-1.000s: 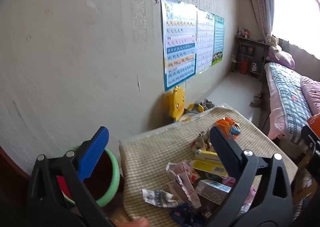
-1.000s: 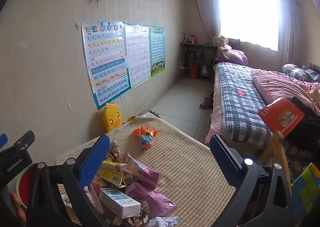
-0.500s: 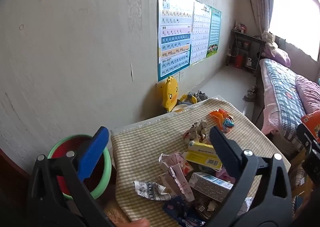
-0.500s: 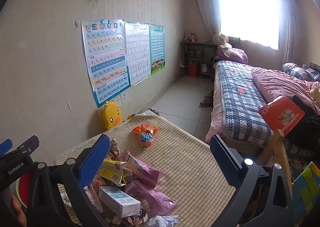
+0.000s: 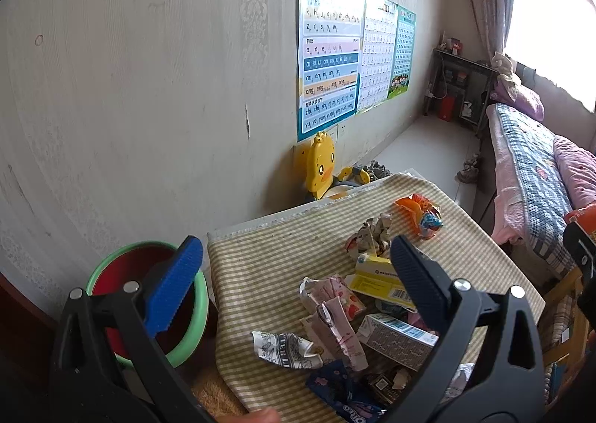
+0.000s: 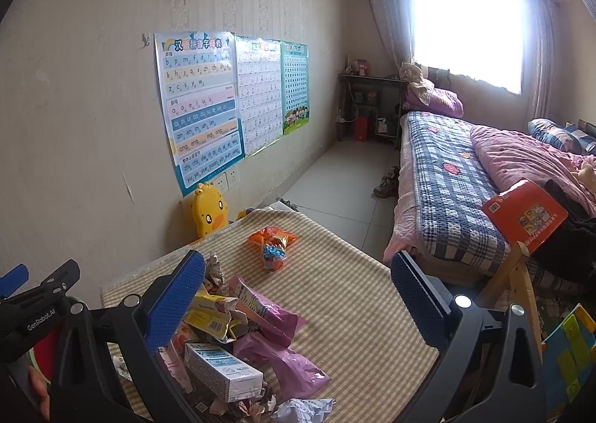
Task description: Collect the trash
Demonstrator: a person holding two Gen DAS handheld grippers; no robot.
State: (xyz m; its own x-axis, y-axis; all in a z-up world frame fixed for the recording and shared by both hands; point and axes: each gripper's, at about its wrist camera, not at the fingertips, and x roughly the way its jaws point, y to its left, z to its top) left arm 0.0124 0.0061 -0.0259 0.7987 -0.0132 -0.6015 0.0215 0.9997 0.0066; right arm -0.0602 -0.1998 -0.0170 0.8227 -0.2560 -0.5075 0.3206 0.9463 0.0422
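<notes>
Evidently nothing is picked yet: left hand-held gripper (image 5: 296,266) and right hand-held gripper (image 6: 298,272) hover spread and empty over the worktop (image 5: 268,259). Trash pile (image 5: 357,315) lies at five o'clock, bin (image 5: 193,311) at eight; next, a wrapper must be pinched.

A small table (image 5: 268,274) covered with a yellow-and-white checked cloth stands against the wall. Litter lies directly on it, heaped at the near end: a crumpled printed paper (image 5: 285,348) nearest the left edge, a pink flattened carton (image 5: 335,315) beside it, a white box with a barcode (image 5: 395,339) to its right, and a yellow box (image 5: 376,279) just beyond. A dark blue wrapper (image 5: 342,393) lies at the near edge. In the right wrist view, purple plastic bags (image 6: 283,359) spread to the right of the heap. Farther off lies a crumpled foil wrapper (image 5: 368,236), and an orange snack packet (image 6: 273,242) sits apart near the far end. The cloth's right half is bare.
</notes>
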